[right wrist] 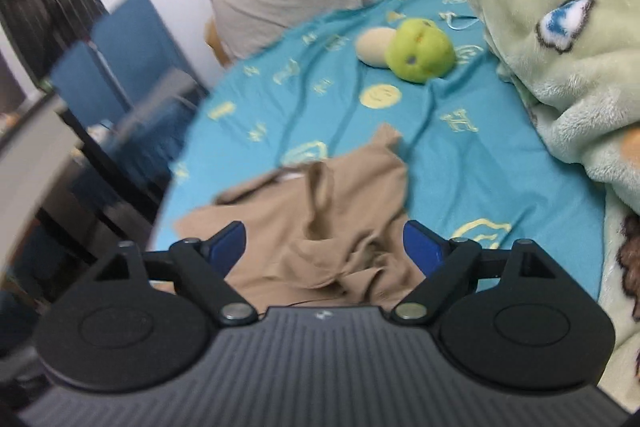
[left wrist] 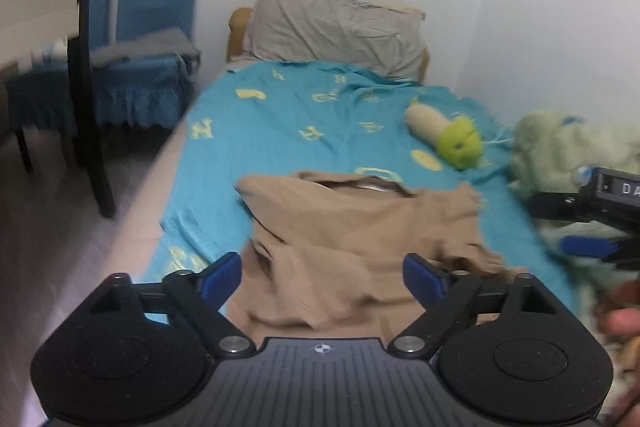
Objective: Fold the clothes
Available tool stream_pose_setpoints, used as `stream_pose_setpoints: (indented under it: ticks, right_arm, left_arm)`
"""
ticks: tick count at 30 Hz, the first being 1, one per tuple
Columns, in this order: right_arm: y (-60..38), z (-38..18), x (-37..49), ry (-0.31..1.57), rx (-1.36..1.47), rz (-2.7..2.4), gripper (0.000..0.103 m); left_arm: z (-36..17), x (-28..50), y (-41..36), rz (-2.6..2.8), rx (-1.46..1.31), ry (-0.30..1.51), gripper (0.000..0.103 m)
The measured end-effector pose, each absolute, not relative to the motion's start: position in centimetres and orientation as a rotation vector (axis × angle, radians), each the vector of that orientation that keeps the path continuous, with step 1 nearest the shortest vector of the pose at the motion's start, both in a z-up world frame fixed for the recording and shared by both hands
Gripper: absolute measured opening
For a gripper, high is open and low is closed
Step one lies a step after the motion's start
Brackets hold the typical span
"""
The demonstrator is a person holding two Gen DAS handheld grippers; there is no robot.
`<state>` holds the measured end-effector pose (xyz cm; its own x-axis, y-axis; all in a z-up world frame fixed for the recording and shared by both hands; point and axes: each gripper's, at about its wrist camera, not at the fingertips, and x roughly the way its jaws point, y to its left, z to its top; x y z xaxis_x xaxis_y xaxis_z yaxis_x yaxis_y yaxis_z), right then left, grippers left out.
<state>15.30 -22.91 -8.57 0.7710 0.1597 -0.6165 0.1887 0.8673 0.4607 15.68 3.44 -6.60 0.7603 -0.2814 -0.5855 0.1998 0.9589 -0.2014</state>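
A tan shirt (left wrist: 360,235) lies crumpled on the turquoise bedsheet (left wrist: 288,115), collar toward the pillow. My left gripper (left wrist: 322,277) hangs open just above its near part, with nothing between the blue pads. In the right wrist view the same shirt (right wrist: 340,211) is bunched, and my right gripper (right wrist: 324,247) stands open over its near folds. The right gripper (left wrist: 588,227) also shows at the right edge of the left wrist view, over the blanket.
A green and cream plush toy (left wrist: 448,135) lies past the shirt. A grey pillow (left wrist: 332,27) leans at the headboard. A pale green fleece blanket (right wrist: 568,39) is heaped along the right side. Blue-covered chairs (left wrist: 136,39) and a dark table leg (left wrist: 90,131) stand left of the bed.
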Motion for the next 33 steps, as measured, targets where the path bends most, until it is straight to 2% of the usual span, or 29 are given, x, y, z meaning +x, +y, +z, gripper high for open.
stream_pose_setpoints:
  ticks: [1, 2, 8, 15, 19, 21, 24, 26, 27, 29, 30, 31, 33]
  right_arm:
    - [-23.1, -8.8, 14.7, 0.713, 0.575, -0.006, 0.087]
    - [-23.3, -9.0, 14.1, 0.728, 0.618, 0.005, 0.087]
    - [-24.4, -10.2, 10.4, 0.811, 0.879, 0.073, 0.087]
    - [-23.8, -15.0, 7.1, 1.005, 1.145, 0.009, 0.088]
    - [-23.0, -18.0, 6.4, 1.075, 1.324, -0.004, 0.088]
    - [-22.5, -18.7, 6.6, 1.079, 1.334, -0.034, 0.087]
    - [-22.4, -18.9, 6.8, 1.018, 1.315, -0.087, 0.086]
    - [-22.8, -18.9, 6.7, 0.973, 1.316, -0.125, 0.075]
    - [-23.1, -18.8, 6.5, 0.951, 1.311, -0.151, 0.067]
    - [-23.9, -18.8, 6.3, 0.918, 1.3, -0.203, 0.053]
    - [-24.1, -18.8, 6.3, 0.922, 1.288, -0.221, 0.036]
    - [-24.1, -18.7, 6.3, 0.926, 1.271, -0.235, 0.024]
    - [-24.0, -18.2, 6.2, 0.913, 1.233, -0.227, 0.015]
  left_arm:
    - [-6.5, 14.9, 3.7, -0.274, -0.171, 0.677, 0.101]
    - [-6.5, 14.2, 4.0, -0.287, -0.214, 0.702, 0.103]
    - [-7.8, 10.9, 6.3, -0.301, -0.489, 0.835, 0.103]
    - [-14.0, 11.2, 9.1, -0.214, -0.811, 1.089, 0.103]
    - [-16.5, 11.9, 10.6, -0.196, -0.985, 1.076, 0.102]
    - [-17.0, 12.1, 11.1, -0.188, -1.034, 1.043, 0.096]
    - [-17.2, 12.2, 11.3, -0.153, -1.029, 1.015, 0.075]
    - [-17.1, 12.1, 11.2, -0.13, -0.989, 1.01, 0.052]
    - [-17.1, 12.1, 11.2, -0.121, -0.97, 1.007, 0.046]
    - [-17.1, 11.7, 11.2, -0.112, -0.964, 0.993, 0.025]
    - [-17.0, 11.5, 11.3, -0.111, -0.972, 0.983, 0.022]
    - [-16.8, 11.4, 11.4, -0.112, -0.978, 0.971, 0.016]
    - [-15.8, 11.3, 11.3, -0.125, -0.973, 0.93, 0.012]
